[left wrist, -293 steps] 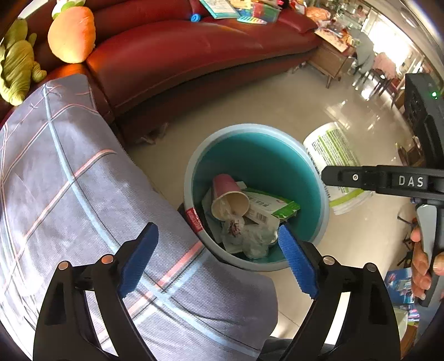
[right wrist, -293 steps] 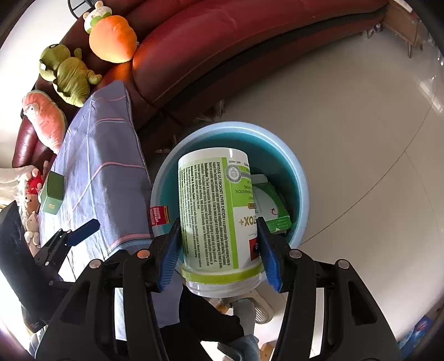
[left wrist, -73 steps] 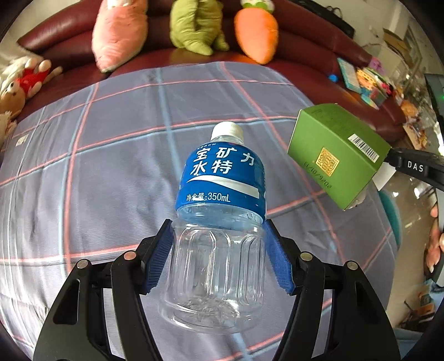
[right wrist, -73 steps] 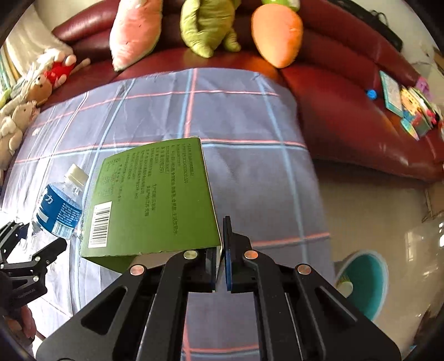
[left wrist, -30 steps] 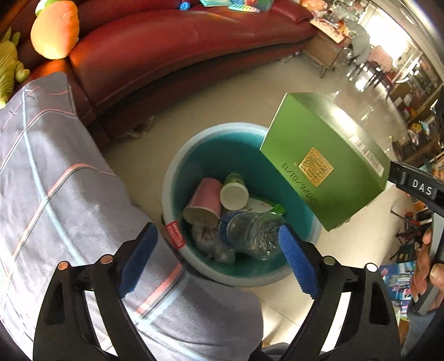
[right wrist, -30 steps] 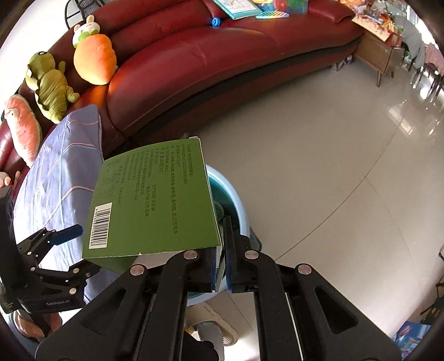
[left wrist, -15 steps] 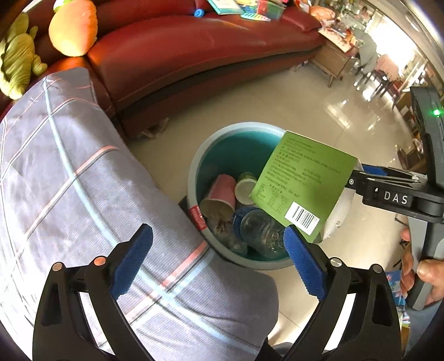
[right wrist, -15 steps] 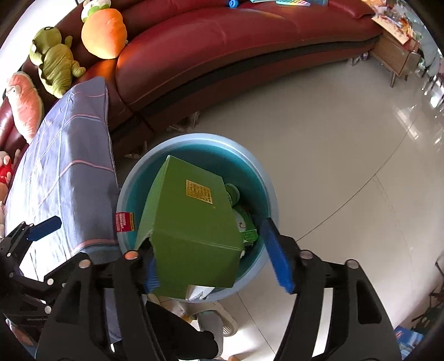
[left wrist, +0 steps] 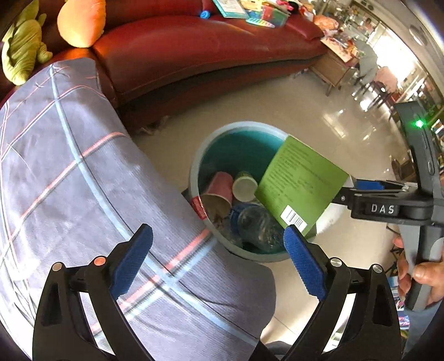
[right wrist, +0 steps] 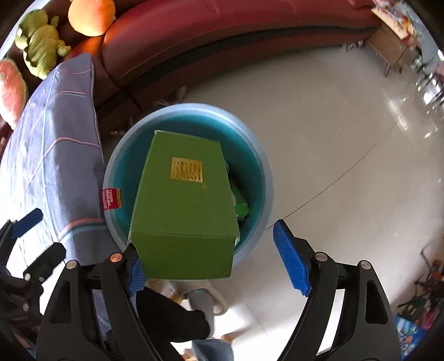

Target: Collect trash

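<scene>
Since a second ago right gripper (right wrist: 211,262) jaws opening, releasing flat green cardboard box (right wrist: 184,205) over round teal plastic bin (right wrist: 259,172); left gripper (left wrist: 219,261) wide, empty. Risk: box catches rim, tips onto floor.

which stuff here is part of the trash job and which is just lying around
Job: green box over the bin; in it a pink cup and clear bottle.
Lying about: plush toys, books on the sofa, blanket.

Red leather sofa (left wrist: 211,52), glossy pale tile floor (right wrist: 319,133).
</scene>
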### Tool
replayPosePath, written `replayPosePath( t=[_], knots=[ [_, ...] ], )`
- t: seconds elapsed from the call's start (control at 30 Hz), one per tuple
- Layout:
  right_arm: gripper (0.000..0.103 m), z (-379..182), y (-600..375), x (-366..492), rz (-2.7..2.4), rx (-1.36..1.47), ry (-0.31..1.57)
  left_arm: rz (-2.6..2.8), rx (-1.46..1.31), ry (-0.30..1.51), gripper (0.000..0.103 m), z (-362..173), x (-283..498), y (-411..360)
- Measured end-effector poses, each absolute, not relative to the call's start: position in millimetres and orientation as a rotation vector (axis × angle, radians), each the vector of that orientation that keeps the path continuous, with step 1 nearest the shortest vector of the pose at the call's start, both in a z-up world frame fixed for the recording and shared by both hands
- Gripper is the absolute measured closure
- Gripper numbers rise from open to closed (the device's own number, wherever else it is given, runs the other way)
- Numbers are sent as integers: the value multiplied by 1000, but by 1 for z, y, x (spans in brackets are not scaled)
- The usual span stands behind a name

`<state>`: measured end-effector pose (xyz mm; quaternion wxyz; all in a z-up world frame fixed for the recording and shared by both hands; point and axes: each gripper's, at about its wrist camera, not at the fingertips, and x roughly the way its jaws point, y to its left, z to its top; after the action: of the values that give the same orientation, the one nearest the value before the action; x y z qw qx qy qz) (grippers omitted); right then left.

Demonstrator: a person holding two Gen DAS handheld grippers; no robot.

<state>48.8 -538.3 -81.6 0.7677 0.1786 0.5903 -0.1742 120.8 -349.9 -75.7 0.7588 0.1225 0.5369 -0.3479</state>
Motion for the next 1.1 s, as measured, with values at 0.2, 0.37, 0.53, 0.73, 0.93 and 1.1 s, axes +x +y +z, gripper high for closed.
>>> replayPosePath(
  t=[0.2, 0.37, 0.53, 0.73, 0.93, 1.1],
  knots=[
    [27, -64, -541, 57, -377, 414, 1257, -878, 234, 1194, 8, -83, 109, -362],
    [27, -52, -539, 69, -364, 417, 1266, -885, 273, 1186, 8, -94, 108, -376],
    [27, -46, -535, 67, -358, 417, 1276, -830, 265, 1169, 8, -101, 125, -380],
    [27, -39, -534, 58, -376, 412, 1258, -832, 254, 1164, 8, -92, 122, -367],
    [24, -21, -522, 40, -340, 414, 1196, -786, 249, 1109, 8, -72, 106, -348],
    [16, -3, -506, 17, -290, 412, 1114, -722, 242, 1032, 5, -45, 92, -325]
  ],
)
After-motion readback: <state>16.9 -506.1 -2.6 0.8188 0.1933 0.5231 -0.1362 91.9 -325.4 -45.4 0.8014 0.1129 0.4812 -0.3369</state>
